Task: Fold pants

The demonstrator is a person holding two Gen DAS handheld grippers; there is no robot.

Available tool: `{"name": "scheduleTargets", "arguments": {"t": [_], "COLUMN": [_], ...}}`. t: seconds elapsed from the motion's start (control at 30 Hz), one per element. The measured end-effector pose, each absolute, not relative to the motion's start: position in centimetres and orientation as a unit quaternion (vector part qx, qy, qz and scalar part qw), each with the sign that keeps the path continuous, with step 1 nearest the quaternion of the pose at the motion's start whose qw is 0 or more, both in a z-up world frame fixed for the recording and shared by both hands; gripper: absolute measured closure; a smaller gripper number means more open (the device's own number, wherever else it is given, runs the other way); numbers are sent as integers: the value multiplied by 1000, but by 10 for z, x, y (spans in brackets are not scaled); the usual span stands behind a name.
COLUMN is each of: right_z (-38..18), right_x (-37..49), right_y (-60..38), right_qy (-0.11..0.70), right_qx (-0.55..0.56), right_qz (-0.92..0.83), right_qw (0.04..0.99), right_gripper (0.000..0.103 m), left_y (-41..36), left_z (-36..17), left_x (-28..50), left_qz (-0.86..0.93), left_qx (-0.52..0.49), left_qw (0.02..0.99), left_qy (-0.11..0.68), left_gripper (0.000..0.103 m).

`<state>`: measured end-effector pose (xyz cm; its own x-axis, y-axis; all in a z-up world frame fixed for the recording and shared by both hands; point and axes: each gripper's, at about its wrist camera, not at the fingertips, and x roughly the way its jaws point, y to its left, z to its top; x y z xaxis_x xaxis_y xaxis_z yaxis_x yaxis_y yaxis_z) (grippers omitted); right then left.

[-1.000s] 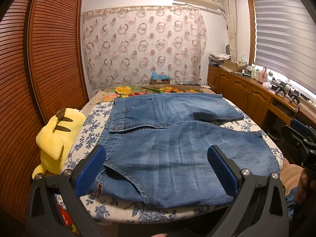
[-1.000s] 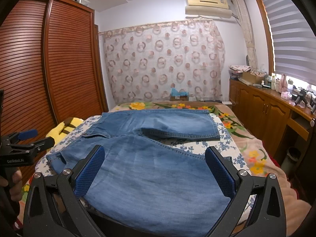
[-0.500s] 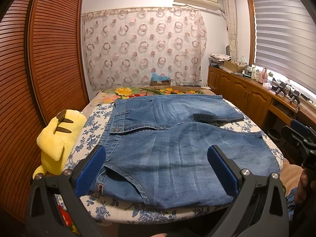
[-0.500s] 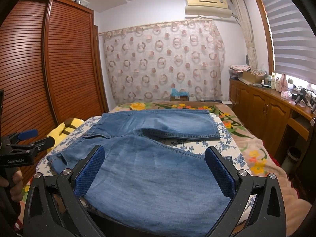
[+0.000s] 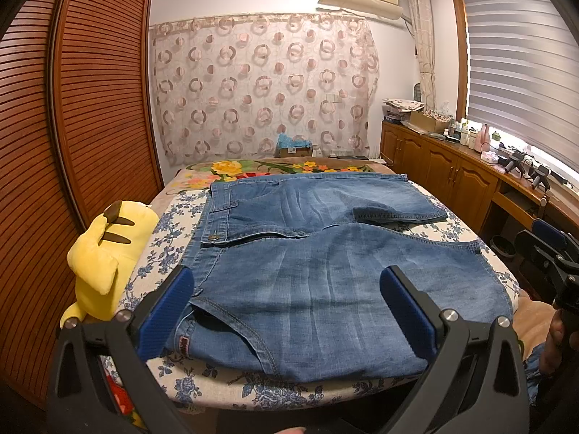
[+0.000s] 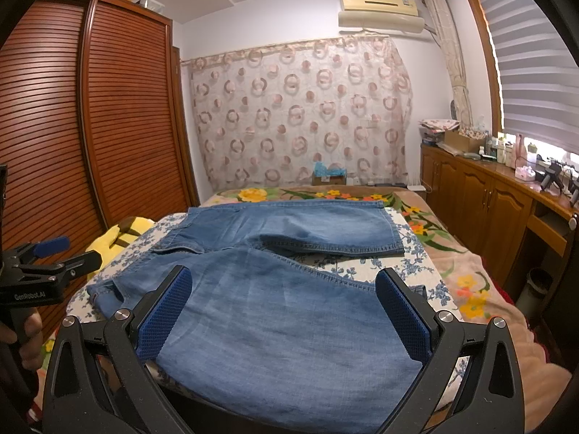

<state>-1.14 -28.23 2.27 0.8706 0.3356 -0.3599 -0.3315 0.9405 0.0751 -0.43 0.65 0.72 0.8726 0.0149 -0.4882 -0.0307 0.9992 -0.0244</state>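
Both hand-held grippers, the left hand-held gripper (image 5: 286,311) and the right hand-held gripper (image 6: 284,311), hover with fingers spread apart, gripping nothing. Just ahead of them the pants (image 5: 325,264) lie flat on the bed (image 5: 253,394), legs side by side. Judging by this, no fold is made yet; all folding remains.

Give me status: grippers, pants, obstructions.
Left gripper open, empty, over the waistband end. Right gripper open, empty, over the near leg. Jeans spread flat on the bed, unfolded. Yellow plush toy beside the waistband, apart.
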Motion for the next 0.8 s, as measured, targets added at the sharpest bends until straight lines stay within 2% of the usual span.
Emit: {"name": "scheduleTargets", "arguments": {"t": [0.8], "right_z": [21], "right_x": [-13], "right_y": [-283], "right_qy": [187], "right_qx": [7], "right_qz": [173], "right_qw": [967], "right_gripper": [0], "left_y": [6], "left_z": [7], "left_x": [-5], "left_qz": [12], "left_qx": [-16], "left_qw": [968], "left_qy": [251], "left_gripper": [0]}}
